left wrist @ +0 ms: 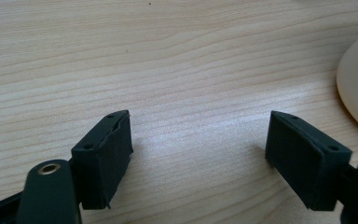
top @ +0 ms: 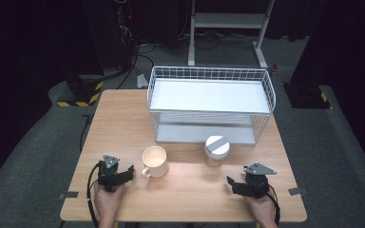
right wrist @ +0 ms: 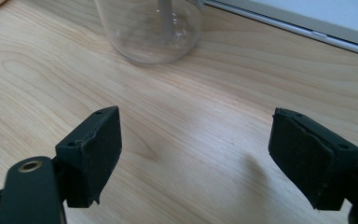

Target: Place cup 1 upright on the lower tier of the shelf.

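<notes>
Both grippers are spread with nothing held: right gripper [top: 234,183] is aimed at jar [top: 216,150], just far-left; left gripper [top: 126,175] is beside mug [top: 154,161].

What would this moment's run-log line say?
left gripper: open, empty, beside mug | right gripper: open, empty, facing lidded jar | wire rack: behind both | table

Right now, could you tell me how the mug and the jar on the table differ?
The mug is cream, opaque and open at the top; the jar is clear glass with a white and grey lid on it. The mug has a handle on its side, the jar has none. The mug stands nearest the left gripper, the jar ahead of the right gripper. Both stand upright on the table, in front of the wire rack.
</notes>
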Demonstrator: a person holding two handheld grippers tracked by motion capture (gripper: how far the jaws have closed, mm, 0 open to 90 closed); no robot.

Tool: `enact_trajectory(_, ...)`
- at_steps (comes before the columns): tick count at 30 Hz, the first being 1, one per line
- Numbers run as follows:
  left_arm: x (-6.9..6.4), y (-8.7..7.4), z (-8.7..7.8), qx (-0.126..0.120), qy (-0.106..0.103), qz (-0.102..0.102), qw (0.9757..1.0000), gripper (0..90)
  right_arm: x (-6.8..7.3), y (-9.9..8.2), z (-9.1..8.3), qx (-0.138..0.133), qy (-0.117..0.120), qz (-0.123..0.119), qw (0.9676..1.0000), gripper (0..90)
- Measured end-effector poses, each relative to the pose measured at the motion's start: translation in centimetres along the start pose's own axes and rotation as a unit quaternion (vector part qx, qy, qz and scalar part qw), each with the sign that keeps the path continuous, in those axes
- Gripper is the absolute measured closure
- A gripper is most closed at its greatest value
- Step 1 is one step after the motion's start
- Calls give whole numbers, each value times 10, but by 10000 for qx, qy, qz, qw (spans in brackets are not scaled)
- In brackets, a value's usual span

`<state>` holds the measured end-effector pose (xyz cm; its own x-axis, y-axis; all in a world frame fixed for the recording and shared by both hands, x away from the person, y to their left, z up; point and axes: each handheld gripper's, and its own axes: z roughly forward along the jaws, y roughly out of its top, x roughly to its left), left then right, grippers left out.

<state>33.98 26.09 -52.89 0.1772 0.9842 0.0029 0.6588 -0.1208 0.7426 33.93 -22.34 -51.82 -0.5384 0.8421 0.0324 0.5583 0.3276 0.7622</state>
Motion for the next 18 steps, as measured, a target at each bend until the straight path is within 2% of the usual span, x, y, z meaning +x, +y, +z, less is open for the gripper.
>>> enact_trajectory(10,0,0,0,2,-11,0,10000,230,11,12,10,-5,145,-195,9997,148)
enact_trajectory(18,1,0,0,-13,-13,-15,10000,239,14,21,13,-67,218,-165,9996,139)
